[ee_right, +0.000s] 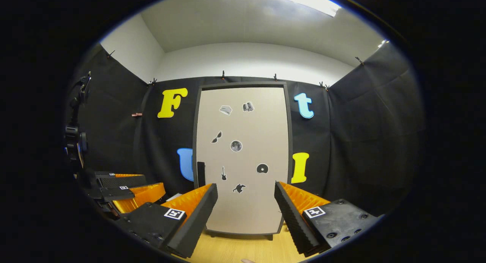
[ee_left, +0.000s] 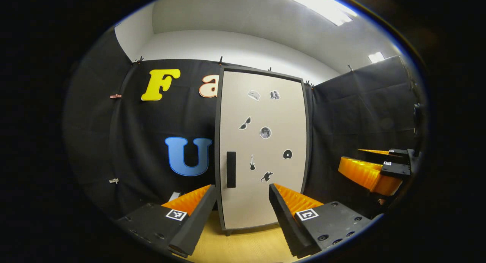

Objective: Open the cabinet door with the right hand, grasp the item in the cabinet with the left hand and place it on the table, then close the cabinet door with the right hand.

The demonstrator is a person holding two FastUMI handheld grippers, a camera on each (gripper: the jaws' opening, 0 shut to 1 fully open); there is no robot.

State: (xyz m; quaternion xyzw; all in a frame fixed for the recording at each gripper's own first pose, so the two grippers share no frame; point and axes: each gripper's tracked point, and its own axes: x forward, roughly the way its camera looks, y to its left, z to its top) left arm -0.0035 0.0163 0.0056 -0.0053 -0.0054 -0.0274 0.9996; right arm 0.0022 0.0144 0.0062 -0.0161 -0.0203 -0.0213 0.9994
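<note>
A tall cabinet stands on the wooden table with its beige door [ee_left: 262,149] [ee_right: 243,156] shut; small stickers dot the door. A dark vertical handle [ee_left: 231,169] [ee_right: 201,173] sits near the door's left edge. What is inside the cabinet is hidden. My left gripper [ee_left: 243,213] is open in front of the door's lower part, a short way off it, with nothing between its fingers. My right gripper [ee_right: 246,213] is also open and faces the door's lower middle, apart from it. The right gripper [ee_left: 376,172] also appears at the right of the left gripper view, and the left gripper [ee_right: 121,191] at the left of the right gripper view.
The light wooden table [ee_left: 246,248] [ee_right: 243,249] runs under the cabinet toward me. Black cloth walls [ee_left: 360,115] [ee_right: 360,141] close the booth behind and on both sides. A small white object [ee_left: 174,196] lies by the cabinet's left foot.
</note>
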